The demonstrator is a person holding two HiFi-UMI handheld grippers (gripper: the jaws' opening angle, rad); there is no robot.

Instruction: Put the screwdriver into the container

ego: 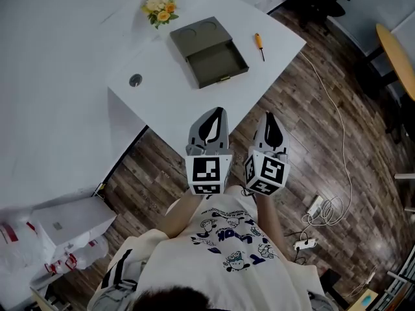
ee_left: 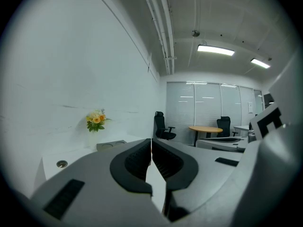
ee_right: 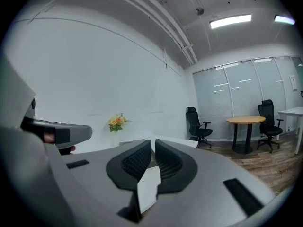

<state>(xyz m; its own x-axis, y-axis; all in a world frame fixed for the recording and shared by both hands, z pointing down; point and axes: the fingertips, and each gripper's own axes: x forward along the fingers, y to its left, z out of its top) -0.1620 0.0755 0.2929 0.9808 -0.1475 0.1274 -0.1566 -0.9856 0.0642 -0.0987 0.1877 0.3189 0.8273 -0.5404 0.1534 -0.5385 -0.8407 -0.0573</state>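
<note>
Near the tabletop's (ego: 168,89) right edge, seen only in the head view, lies the orange-handled screwdriver (ego: 259,46), just right of the grey container (ego: 209,52). Short of the near corner, the left claw (ego: 216,111) and right claw (ego: 270,116) are both pressed together, empty. Their own views alone show a black office chair (ee_left: 162,126).

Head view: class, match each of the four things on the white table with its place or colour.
Things:
1 screwdriver
2 container
3 flowers
4 disc

Place or colour:
A left of the container
B olive, lying between disc and screwdriver
C yellow and orange
D right of the container

Pairs: 1-D, 2-B, 3-C, 4-A
</note>
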